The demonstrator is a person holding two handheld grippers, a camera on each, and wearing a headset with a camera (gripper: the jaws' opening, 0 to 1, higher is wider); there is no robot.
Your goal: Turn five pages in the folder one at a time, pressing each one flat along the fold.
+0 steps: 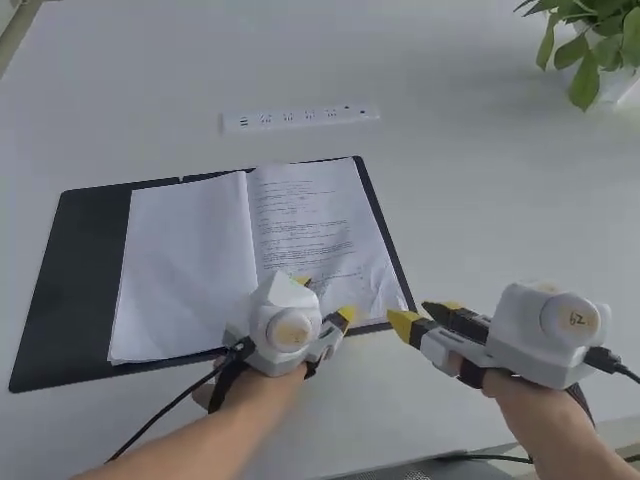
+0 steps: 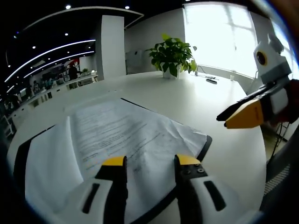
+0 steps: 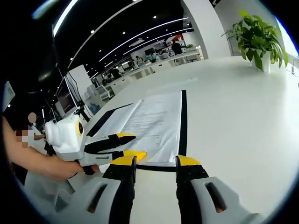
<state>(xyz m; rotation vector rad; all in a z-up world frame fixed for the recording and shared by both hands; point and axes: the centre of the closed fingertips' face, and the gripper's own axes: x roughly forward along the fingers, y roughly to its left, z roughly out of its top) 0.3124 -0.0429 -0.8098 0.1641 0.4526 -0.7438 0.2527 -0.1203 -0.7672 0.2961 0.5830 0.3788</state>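
Folder [image 1: 70,270]: open and flat on the white desk [image 1: 480,180], right in front of the left claw [image 1: 322,298]. Spread wide like that for flipping pages from one side to the other. Off to the left of that claw, a blank white page [image 1: 185,265], flat on the black cover. Straight ahead of the claw and partly under it, a printed page [image 1: 315,235], a little wavy near the bottom corner. Between those two pages, the fold [image 1: 250,235], running away from the claw.

Left claw next. Jaws apart, nothing held. Tips over the bottom edge of the printed page; touching the paper or just above it, cannot tell. Likely put there to catch that edge or to hold the paper down. Left hand [image 1: 255,385] low by the desk, pointing the claw up the page. Black cable [image 1: 170,410] trailing back from it.

Right claw [image 1: 425,314] just to the right of the left one, near but not touching. Jaws apart too, and empty. Over bare desk, just off the folder's bottom right corner, tips aimed left at the other claw. Probably waiting there to help lift the corner. Right hand [image 1: 505,385] wrapped round the handle, forearm coming in from the lower right.

Far past the right claw, a green plant [image 1: 590,40]. Beyond the folder, well away from both claws, a power strip [image 1: 300,116].
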